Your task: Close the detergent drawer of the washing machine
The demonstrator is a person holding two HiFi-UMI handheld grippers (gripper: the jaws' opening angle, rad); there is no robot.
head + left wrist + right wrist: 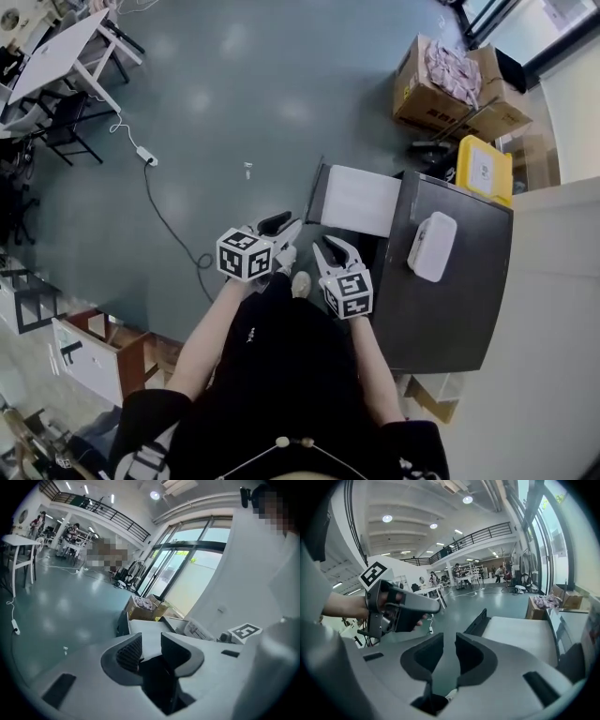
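A dark grey washing machine (464, 300) stands at the right in the head view. A flat white panel with a dark side, which looks like the pulled-out detergent drawer (361, 200), juts from its front toward the floor. My left gripper (281, 230) hangs just left of and below the drawer, jaws apart and empty. My right gripper (330, 247) is beside it, close to the drawer's near edge, also apart and empty. The left gripper view shows the drawer (145, 629) ahead of the left gripper (151, 649). In the right gripper view it lies to the right (520, 632) of the right gripper (449, 652).
A white box (432, 246) lies on the machine's top. Cardboard boxes (441, 84) and a yellow bin (486, 169) stand behind the machine. A cable with a power strip (147, 157) runs across the grey floor. White tables (56, 56) are at far left, a white cabinet (84, 352) at lower left.
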